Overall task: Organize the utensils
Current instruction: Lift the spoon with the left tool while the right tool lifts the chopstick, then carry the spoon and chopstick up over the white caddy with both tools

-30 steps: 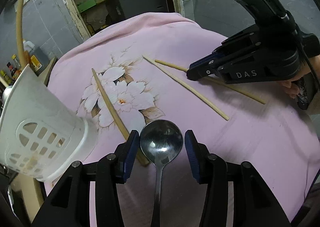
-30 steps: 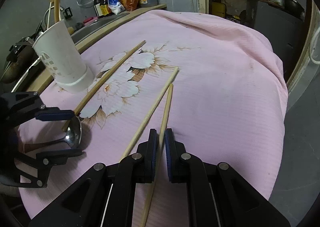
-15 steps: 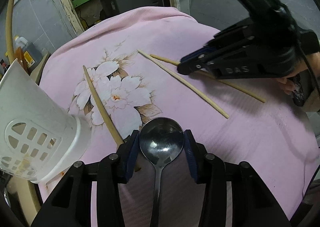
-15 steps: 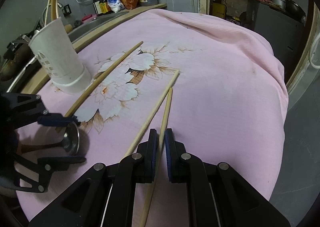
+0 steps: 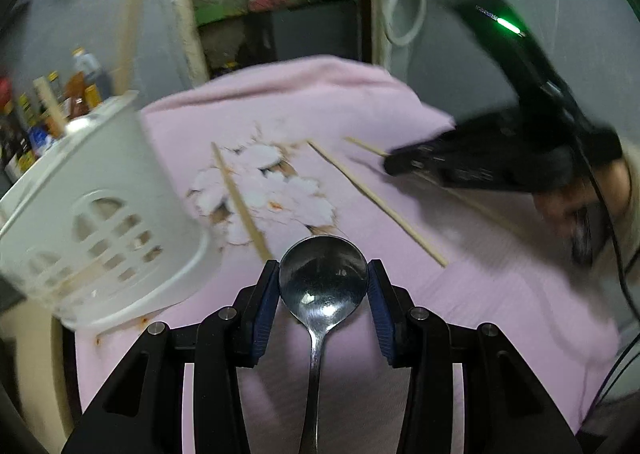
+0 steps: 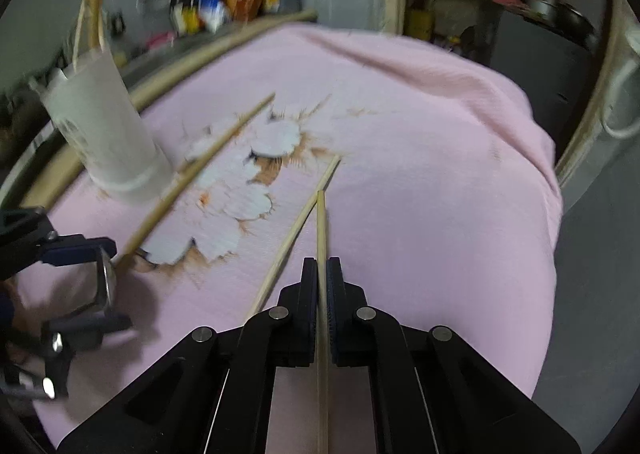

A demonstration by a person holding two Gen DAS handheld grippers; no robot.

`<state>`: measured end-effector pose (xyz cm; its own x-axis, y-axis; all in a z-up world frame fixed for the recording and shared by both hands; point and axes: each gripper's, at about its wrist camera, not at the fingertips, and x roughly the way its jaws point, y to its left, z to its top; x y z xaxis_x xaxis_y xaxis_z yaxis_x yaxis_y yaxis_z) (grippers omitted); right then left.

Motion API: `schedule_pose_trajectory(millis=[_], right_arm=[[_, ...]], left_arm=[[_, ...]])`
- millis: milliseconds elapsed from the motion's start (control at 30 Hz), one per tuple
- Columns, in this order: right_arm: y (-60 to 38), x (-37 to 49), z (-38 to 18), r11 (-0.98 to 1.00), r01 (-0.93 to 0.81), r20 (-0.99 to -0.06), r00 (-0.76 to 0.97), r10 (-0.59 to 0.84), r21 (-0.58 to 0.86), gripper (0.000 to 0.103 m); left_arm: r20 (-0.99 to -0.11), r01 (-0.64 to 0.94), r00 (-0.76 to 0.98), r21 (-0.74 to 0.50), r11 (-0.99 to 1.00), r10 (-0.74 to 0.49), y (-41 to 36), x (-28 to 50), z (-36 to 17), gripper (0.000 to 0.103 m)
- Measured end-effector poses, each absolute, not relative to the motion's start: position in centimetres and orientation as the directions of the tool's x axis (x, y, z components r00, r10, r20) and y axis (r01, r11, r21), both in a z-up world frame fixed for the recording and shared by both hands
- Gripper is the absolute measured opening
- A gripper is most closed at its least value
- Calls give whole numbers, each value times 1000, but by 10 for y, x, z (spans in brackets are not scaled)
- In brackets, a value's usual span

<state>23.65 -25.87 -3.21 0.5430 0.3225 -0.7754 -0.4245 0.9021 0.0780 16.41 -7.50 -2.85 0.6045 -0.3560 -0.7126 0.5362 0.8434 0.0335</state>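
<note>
One pink floral cloth (image 6: 420, 157) covers the table; one white slotted holder (image 5: 100, 213) stands at its edge; three loose-looking chopsticks show, one (image 6: 322, 238) clamped in the right gripper (image 6: 321, 274), two (image 6: 296, 230) (image 6: 200, 169) lying flat; one steel spoon (image 5: 322, 282) sits pinched by the left gripper (image 5: 323, 290).

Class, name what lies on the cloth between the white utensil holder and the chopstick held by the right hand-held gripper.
Two loose chopsticks, seen in the right wrist view, between the holder and the held chopstick.
</note>
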Motion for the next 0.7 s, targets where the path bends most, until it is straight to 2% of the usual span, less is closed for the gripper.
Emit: schedule_pose_trajectory(millis=[167, 433, 700], right_arm=[[-276, 186, -5, 904, -409, -601, 693, 399, 128, 3], [-254, 127, 18, 914, -403, -314, 862, 398, 52, 3], [-233, 112, 34, 917, -399, -118, 909, 399, 27, 3]], left_arm=[[-610, 474, 704, 23, 880, -364, -58, 142, -11, 38], [-451, 381, 829, 25, 924, -330, -38, 108, 14, 38], [-366, 308, 885, -3, 951, -288, -24, 100, 28, 38]])
